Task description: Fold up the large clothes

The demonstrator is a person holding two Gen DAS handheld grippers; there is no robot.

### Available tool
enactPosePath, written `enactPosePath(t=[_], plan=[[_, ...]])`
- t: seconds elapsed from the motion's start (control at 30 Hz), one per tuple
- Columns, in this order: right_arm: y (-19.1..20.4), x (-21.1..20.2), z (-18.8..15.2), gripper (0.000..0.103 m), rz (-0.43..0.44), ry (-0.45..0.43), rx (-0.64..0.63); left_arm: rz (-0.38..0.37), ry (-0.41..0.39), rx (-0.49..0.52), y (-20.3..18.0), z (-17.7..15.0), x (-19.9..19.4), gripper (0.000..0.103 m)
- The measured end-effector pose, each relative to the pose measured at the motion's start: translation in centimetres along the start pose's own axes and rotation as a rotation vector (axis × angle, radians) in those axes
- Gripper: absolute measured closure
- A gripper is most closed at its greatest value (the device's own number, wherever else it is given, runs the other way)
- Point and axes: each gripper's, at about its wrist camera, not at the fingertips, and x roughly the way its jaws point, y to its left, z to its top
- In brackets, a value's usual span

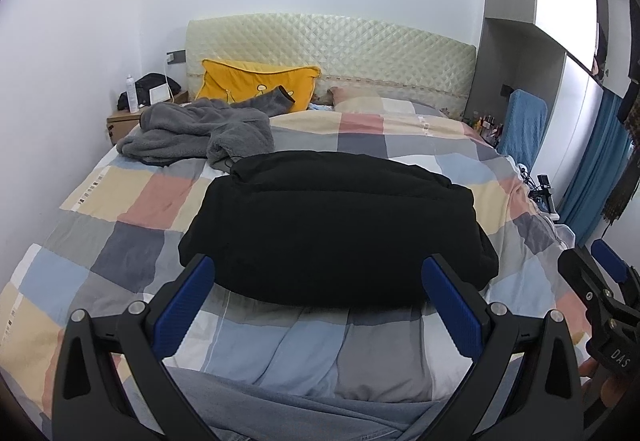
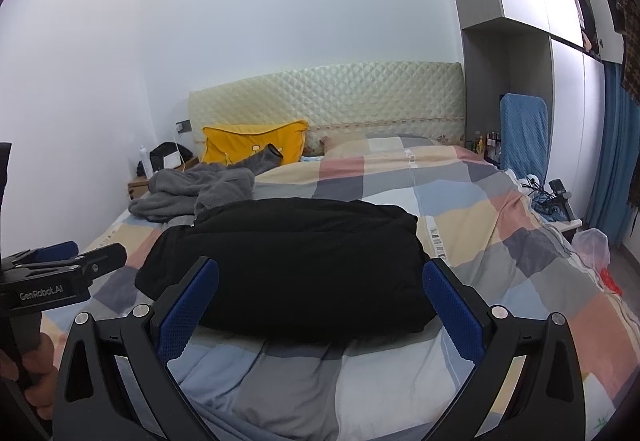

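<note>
In the left wrist view, the left hand-held gripper (image 1: 318, 295) is hovering with its blue pads spread wide, holding nothing, above the near edge of the bed (image 1: 132, 201). The folded black garment (image 1: 336, 225) is lying mid-bed just beyond the fingertips. A grey fleece garment (image 1: 200, 131) is lying crumpled toward the far left corner.

In the right wrist view, the right hand-held gripper (image 2: 320, 297) is gaping equally wide and empty, with the black garment (image 2: 288, 261) sitting between and beyond its pads, apart from them.

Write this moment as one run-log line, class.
left gripper: open, empty | right gripper: open, empty | black garment: folded bundle on checked duvet | grey fleece garment: crumpled, unfolded, near yellow pillow
</note>
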Motion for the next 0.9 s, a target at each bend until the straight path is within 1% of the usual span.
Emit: enactPosePath(t=[0.43, 0.7, 0.9], plan=[[0.21, 0.02, -0.27, 0.000, -0.007, 0.003, -0.004, 0.000, -0.005, -0.008, -0.36, 0.12, -0.56, 0.000], [-0.06, -0.12, -0.29, 0.000, -0.013, -0.004, 0.004, -0.019, -0.016, -0.012, -0.66, 0.25, -0.98, 0.000], [-0.27, -0.10, -0.42, 0.000, -0.022, 0.000, 0.000, -0.018, -0.010, -0.020, -0.60, 0.19, -0.56, 0.000]])
